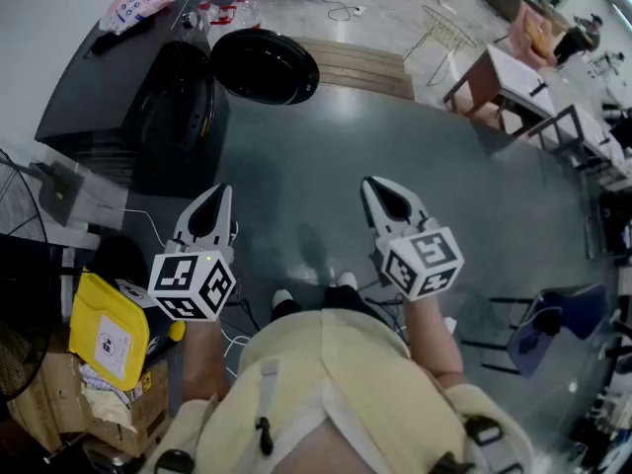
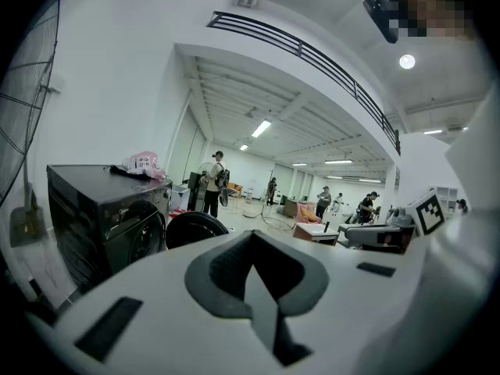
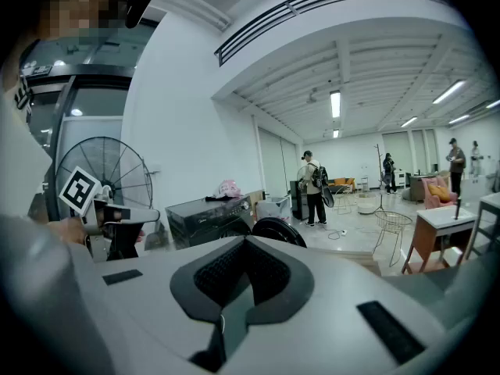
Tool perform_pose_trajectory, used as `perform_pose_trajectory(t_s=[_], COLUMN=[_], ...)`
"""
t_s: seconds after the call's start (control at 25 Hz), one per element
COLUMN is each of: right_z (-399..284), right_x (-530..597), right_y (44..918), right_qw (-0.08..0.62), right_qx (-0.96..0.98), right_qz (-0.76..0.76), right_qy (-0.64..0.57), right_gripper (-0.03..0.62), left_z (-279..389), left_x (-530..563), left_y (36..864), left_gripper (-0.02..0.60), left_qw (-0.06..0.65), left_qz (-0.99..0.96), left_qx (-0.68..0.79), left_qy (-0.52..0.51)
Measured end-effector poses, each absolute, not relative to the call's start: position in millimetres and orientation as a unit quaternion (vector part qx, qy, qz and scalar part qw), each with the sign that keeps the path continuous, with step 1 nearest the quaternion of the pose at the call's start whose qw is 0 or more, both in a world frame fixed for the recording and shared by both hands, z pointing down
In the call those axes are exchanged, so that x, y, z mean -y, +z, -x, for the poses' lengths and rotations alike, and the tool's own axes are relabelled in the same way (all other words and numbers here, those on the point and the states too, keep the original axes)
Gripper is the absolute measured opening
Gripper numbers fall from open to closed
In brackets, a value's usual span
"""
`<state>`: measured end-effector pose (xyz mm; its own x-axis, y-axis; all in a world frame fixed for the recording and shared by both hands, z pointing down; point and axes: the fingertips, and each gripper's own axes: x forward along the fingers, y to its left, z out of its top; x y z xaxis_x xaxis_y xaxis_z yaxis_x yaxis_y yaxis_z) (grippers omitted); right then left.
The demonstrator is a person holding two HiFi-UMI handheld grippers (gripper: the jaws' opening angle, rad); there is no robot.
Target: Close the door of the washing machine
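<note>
- The door, round and black, stands swung wide open at the far side of the scene. It hangs just right of the drum opening in the dark washing machine, which sits far left.
- Being round, the door has no long axis to speak of. What matters is its flat face, which likely needs a push leftward, back toward the machine's front.
- The left gripper is the nearer tool: the door lies ahead of it and slightly right, well apart. The right gripper has it ahead and off to the left.
- Both grippers have their jaws pressed together with nothing between them (fine for pushing, no grasp needed).
- Count: one washing machine, one door, two grippers, one pink bag on the machine's top.
</note>
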<state>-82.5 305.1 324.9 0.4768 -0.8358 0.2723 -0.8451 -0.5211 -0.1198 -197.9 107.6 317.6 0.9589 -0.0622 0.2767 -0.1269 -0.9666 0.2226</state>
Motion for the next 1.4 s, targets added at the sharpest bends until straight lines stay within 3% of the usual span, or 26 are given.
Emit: perform_pose_trajectory(t_s=[0.84,1.4], right_z=[16.6,7.3], right_x=[-359.3,-333.3], right_y=[334.5,357.9], right_qw=[-0.031,-0.020], right_qx=[0.562,0.600], right_qz=[-0.811,-0.781], right_qy=[0.159,0.173], right_gripper=[0.006,0.006], left_z=[144.4,171.1], left_x=[-219.1,-201.8], left_y=[325.2,339.2], left_gripper=[0.003,0.003], left_qw=[0.149,0.125], left_qz=[-0.977,-0.969], left_qx=[0.060,0.146], left_qy=[0.141,0.157])
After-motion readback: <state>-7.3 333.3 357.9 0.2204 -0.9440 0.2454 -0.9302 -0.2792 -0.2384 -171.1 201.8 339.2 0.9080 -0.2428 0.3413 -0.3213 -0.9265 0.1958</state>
